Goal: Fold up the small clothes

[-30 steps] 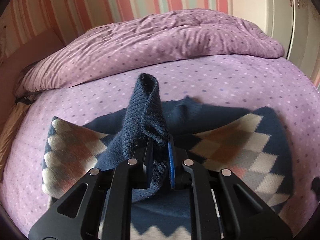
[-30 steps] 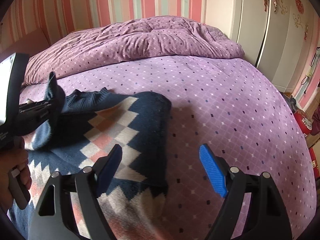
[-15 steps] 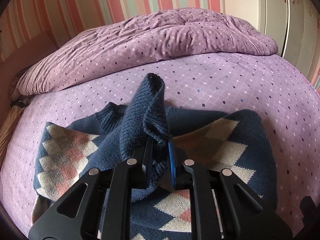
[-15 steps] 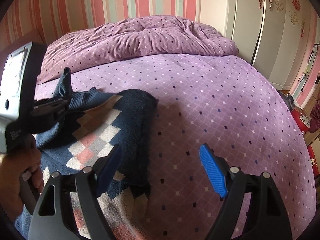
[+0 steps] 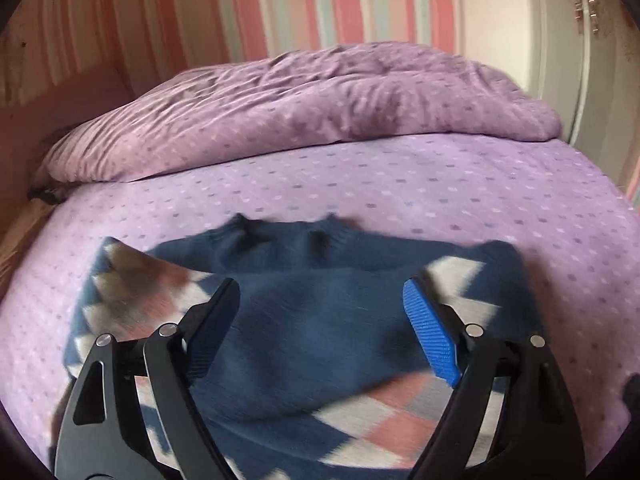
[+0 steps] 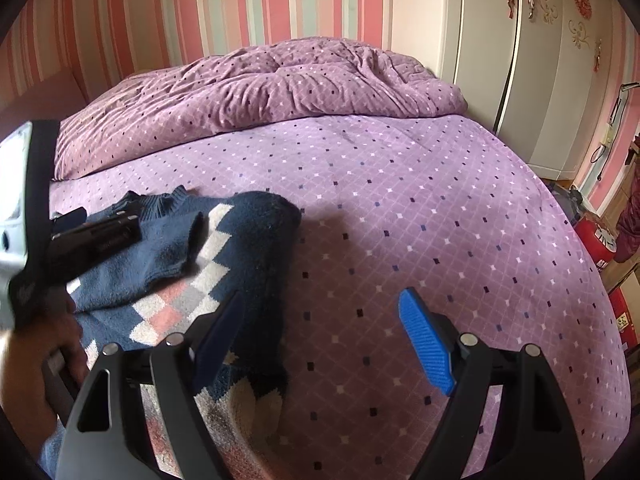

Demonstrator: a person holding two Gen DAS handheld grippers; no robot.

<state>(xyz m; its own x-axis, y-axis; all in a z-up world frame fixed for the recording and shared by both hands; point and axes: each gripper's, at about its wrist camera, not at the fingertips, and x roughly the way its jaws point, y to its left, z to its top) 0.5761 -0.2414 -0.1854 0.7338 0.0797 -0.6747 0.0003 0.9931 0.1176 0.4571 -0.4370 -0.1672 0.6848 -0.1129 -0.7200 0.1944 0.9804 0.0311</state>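
A small navy knit sweater (image 5: 320, 320) with a pink, white and grey diamond pattern lies flat on the purple bed sheet (image 5: 440, 184). One sleeve (image 6: 132, 268) lies folded across its front. My left gripper (image 5: 324, 320) is open and empty, just above the folded sleeve. It also shows at the left of the right wrist view (image 6: 96, 232). My right gripper (image 6: 320, 336) is open and empty, over the sweater's right edge (image 6: 276, 240) and the bare sheet (image 6: 440, 240).
A rumpled purple duvet (image 6: 260, 84) is piled at the head of the bed. A white wardrobe (image 6: 520, 60) stands to the right. Red items (image 6: 600, 240) sit on the floor past the bed's right edge. Striped wall behind.
My left gripper has opened and let go of the sleeve, which now lies flat across the sweater. The right gripper stays open and has shifted slightly.
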